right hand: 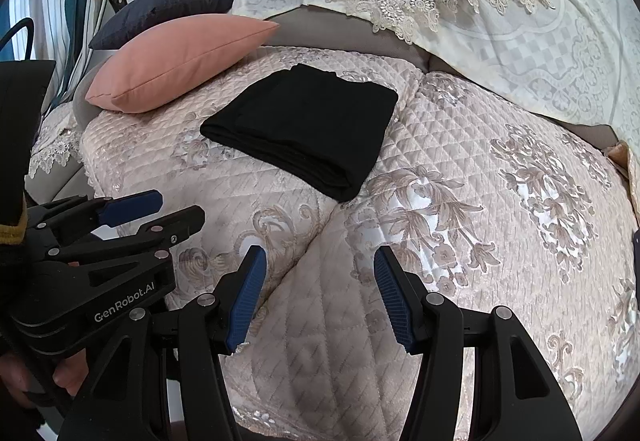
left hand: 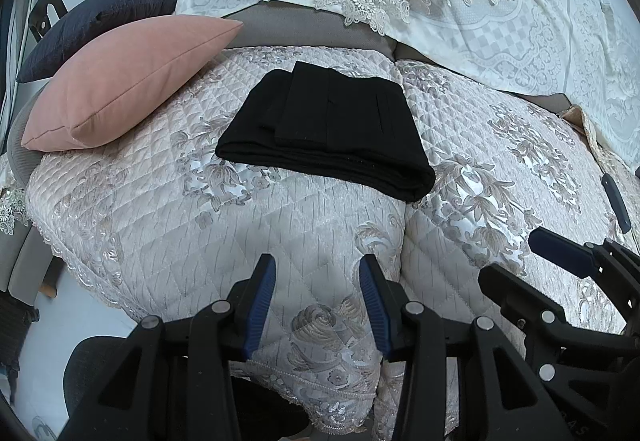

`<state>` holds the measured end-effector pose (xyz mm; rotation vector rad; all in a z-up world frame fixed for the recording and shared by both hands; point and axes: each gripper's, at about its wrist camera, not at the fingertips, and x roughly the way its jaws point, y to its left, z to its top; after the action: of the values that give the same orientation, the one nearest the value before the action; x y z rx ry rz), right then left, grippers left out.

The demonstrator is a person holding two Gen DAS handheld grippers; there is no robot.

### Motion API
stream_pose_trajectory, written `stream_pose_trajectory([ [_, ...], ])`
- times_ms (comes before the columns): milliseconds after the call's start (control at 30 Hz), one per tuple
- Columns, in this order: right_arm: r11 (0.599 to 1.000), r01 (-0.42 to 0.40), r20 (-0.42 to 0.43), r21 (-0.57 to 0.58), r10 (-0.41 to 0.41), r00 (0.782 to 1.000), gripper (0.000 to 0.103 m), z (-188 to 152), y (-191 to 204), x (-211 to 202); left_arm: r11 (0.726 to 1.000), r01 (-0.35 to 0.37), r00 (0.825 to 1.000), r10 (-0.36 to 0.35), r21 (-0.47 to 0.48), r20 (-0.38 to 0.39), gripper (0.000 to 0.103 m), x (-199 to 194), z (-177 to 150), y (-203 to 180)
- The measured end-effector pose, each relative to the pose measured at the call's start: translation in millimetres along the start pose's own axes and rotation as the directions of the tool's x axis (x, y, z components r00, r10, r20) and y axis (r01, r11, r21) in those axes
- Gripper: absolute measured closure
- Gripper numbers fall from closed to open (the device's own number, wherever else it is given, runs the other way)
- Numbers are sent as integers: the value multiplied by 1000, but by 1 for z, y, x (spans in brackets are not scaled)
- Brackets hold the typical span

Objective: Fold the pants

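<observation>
The black pants (left hand: pixel 326 133) are lying folded on the sofa cover (left hand: pixel 200 225), well ahead of both claws; the left claw (left hand: pixel 318 299) and right claw (right hand: pixel 320 293) are being held half open, empty; the pants are judged soft and light, best pinched at the thick folded edge.

"GenRobot.AI" is printed in white on the black left tongs (right hand: pixel 156 211).

Quilted floral sofa seat (left hand: pixel 160 225); folded black pants (left hand: pixel 328 129) at centre, pink cushion (left hand: pixel 128 81) upper left.
</observation>
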<state>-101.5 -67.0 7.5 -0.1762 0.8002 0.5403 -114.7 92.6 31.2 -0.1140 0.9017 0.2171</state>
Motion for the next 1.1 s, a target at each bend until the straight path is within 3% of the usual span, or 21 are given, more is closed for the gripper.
stream_pose_trajectory([
  [1100, 1000, -1, 2, -3, 1, 1000, 47, 0, -1, 0, 1000, -18, 1000, 18, -2, -9, 57, 3, 1, 0],
])
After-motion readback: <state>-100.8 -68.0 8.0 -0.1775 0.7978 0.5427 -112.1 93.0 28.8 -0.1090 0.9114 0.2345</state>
